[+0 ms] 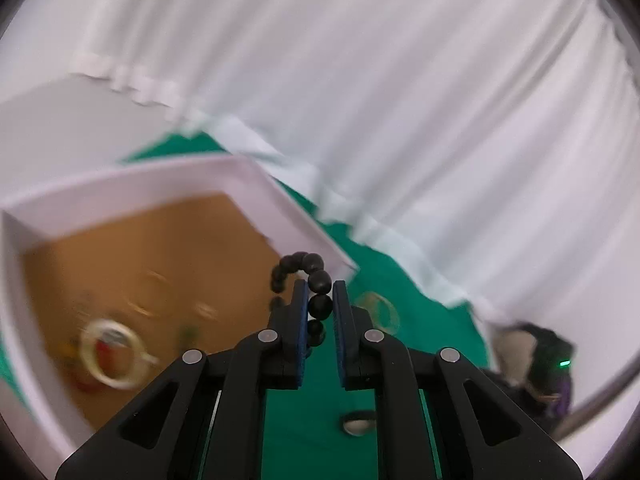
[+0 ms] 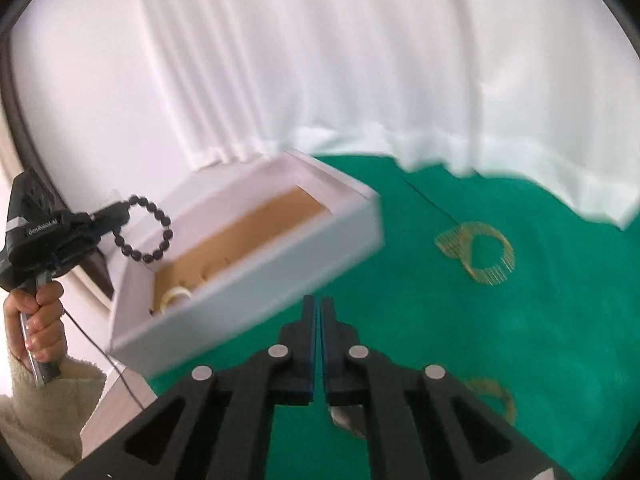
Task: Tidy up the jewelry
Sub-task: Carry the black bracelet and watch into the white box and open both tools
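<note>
My left gripper [image 1: 320, 292] is shut on a black bead bracelet [image 1: 318, 280] and holds it in the air by the right corner of the white box [image 1: 256, 184]. The right wrist view shows that gripper [image 2: 116, 210] with the bracelet [image 2: 160, 216] hanging over the box's left end [image 2: 248, 280]. The box has a brown floor [image 1: 140, 248] with a white ring [image 1: 114, 354] and blurred small pieces. My right gripper [image 2: 318, 304] is shut and empty above the green cloth [image 2: 400, 320]. A gold hoop earring [image 2: 480, 252] lies to its right.
White curtain [image 2: 320, 60] hangs behind the table. Another gold piece [image 2: 496, 396] and a pale ring [image 2: 344, 420] lie on the cloth near my right gripper. In the left wrist view a gold hoop [image 1: 380, 308] and a small ring [image 1: 358, 426] lie on the cloth.
</note>
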{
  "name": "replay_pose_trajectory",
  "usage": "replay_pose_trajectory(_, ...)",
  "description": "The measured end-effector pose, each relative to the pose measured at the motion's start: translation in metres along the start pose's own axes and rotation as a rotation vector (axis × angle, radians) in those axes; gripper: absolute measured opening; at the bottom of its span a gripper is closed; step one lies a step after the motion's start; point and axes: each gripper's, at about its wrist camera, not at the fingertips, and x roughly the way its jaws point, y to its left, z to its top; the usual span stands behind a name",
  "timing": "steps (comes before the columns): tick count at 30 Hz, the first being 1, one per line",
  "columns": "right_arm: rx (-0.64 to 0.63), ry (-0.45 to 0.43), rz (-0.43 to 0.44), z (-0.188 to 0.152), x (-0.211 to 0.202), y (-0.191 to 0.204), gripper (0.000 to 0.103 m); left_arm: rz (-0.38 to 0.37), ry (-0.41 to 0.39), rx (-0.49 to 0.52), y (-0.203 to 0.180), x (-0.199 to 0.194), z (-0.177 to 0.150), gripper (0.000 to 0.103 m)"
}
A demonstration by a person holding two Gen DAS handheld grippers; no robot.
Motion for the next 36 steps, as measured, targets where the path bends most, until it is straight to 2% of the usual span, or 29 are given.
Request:
replay_pose_trajectory(3, -0.07, 0.012, 0.047, 0.037, 0.029, 0.03, 0.002, 0.093, -0.026, -0.021, 0.028, -0.005, 0.011, 0.01)
replay_pose_trajectory(5, -0.073, 0.085, 0.102, 0.051, 0.05, 0.037, 0.005, 0.106, -0.027, -0.042, 0.042, -0.009, 0.01, 0.01)
replay_pose_trajectory(6, -0.077, 0.127, 0.109, 0.051, 0.058, 0.038, 0.014, 0.106, -0.027, -0.051, 0.049, -0.013, 0.007, 0.01)
replay_pose_trajectory(7, -0.091, 0.167, 0.093, 0.045, 0.065, 0.037, 0.031, 0.108, -0.028, -0.053, 0.052, -0.015, 0.005, 0.01)
replay_pose_trajectory(9, -0.104, 0.226, 0.055, 0.022, 0.074, 0.032, 0.044, 0.112, -0.031, -0.057, 0.058, -0.018, 0.001, 0.01)
replay_pose_trajectory(13, -0.113, 0.373, 0.032, -0.047, 0.099, 0.015, 0.044, 0.099, -0.026, -0.067, 0.056, -0.014, -0.005, 0.01)
replay_pose_trajectory(15, -0.088, 0.4, 0.005, -0.073, 0.11, 0.007, 0.045, 0.099, -0.024, -0.057, 0.053, -0.013, -0.009, 0.01)
replay_pose_trajectory(17, -0.069, 0.386, -0.041, -0.089, 0.116, 0.0, 0.045, 0.091, -0.017, -0.05, 0.048, -0.011, -0.01, 0.01)
replay_pose_trajectory(18, -0.031, 0.381, -0.039, -0.094, 0.12, -0.005, 0.045, 0.085, -0.012, -0.047, 0.046, -0.011, -0.011, 0.01)
replay_pose_trajectory(20, 0.199, 0.338, 0.023, -0.099, 0.122, -0.024, 0.045, 0.089, -0.015, -0.037, 0.043, -0.01, -0.013, 0.01)
replay_pose_trajectory(22, 0.374, 0.31, 0.056, -0.102, 0.129, -0.038, 0.045, 0.102, -0.022, -0.019, 0.04, -0.009, -0.015, 0.01)
replay_pose_trajectory(24, 0.427, 0.302, 0.016, -0.099, 0.142, -0.04, 0.045, 0.104, -0.017, -0.012, 0.038, -0.005, -0.015, 0.01)
replay_pose_trajectory(26, 0.382, 0.318, -0.09, -0.096, 0.165, -0.033, 0.045, 0.103, -0.009, -0.01, 0.038, -0.001, -0.015, 0.01)
replay_pose_trajectory(27, 0.327, 0.292, -0.129, -0.093, 0.17, -0.027, 0.041, 0.111, -0.007, -0.001, 0.037, 0.001, -0.016, 0.01)
replay_pose_trajectory(28, 0.256, 0.288, -0.184, -0.09, 0.173, -0.02, 0.017, 0.123, -0.005, 0.006, 0.037, 0.001, -0.016, 0.01)
replay_pose_trajectory(29, 0.201, 0.285, -0.221, -0.089, 0.176, -0.015, 0.013, 0.128, -0.001, 0.01, 0.038, 0.002, -0.016, 0.01)
replay_pose_trajectory(33, 0.218, 0.245, -0.172, -0.087, 0.157, -0.019, 0.011, 0.159, -0.005, 0.027, 0.046, -0.004, -0.013, 0.01)
replay_pose_trajectory(36, 0.194, 0.19, -0.127, -0.069, 0.127, -0.011, 0.011, 0.175, -0.008, 0.024, 0.053, -0.005, -0.009, 0.01)
